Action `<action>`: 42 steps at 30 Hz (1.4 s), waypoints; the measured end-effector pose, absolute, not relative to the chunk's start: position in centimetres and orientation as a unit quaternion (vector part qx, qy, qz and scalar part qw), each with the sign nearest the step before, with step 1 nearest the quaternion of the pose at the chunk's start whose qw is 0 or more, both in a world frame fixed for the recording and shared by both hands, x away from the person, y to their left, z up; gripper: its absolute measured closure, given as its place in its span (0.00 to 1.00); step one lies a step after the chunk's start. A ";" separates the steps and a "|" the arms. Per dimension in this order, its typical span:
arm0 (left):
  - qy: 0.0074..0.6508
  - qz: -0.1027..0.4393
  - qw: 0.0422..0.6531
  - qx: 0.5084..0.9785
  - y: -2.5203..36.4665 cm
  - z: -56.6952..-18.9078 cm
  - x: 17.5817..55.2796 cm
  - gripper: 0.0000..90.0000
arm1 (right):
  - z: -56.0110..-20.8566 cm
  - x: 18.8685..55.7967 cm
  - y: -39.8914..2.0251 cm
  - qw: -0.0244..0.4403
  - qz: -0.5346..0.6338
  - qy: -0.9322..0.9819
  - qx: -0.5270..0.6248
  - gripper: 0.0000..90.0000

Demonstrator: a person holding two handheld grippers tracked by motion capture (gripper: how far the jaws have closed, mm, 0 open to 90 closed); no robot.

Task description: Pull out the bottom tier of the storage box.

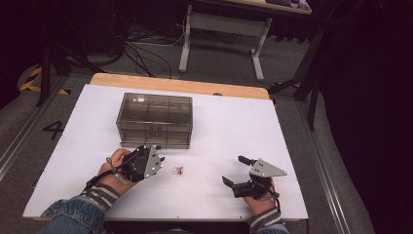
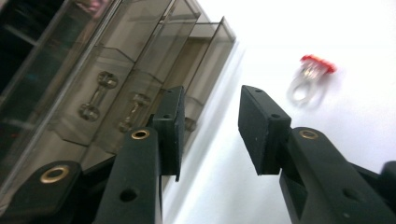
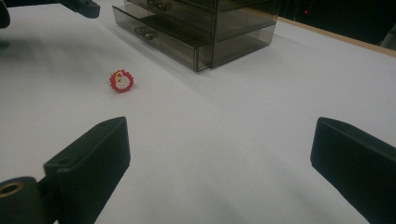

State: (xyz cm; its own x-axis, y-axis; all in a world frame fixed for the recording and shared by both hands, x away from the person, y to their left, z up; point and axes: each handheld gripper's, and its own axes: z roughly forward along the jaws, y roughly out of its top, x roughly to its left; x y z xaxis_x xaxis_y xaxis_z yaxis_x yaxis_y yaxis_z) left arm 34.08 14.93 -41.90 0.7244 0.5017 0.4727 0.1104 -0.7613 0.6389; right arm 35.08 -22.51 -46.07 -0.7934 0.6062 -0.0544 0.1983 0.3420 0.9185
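The left claw (image 1: pixel 158 158) hangs just in front of the smoky plastic drawer box (image 1: pixel 155 119), its jaws parted with nothing between them. In the left gripper view the bottom drawer (image 2: pixel 140 116) stands slightly pulled out, with its small dumbbell-shaped handles near the left jaw. The right claw (image 1: pixel 234 170) rests low over the white table (image 1: pixel 234 126), released and spread wide, also grasping nothing. A small ring (image 1: pixel 178 170) with a red, flower-like top lies on the table between the two claws, just beside the left one and a little in front of the box.

Judging by this, the work looks like stowing the ring in the box. The drawer seems started but barely open, and the ring is untouched; opening wider, picking, placing and shutting all appear left.
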 end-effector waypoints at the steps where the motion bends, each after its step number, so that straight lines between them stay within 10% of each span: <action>1: 0.176 0.318 0.304 0.881 15.0 -41.8 34.2 0.66 | -46.1 35.1 -22.5 0.198 0.515 0.795 0.253 0.06; 20: 0.226 0.118 0.397 0.882 17.6 -41.2 37.3 0.55 | -46.1 35.1 -22.5 0.197 0.516 0.794 0.254 0.06; 42: 0.224 0.102 0.336 0.909 18.0 -40.2 39.2 0.46 | -46.1 35.1 -22.5 0.199 0.513 0.795 0.255 0.06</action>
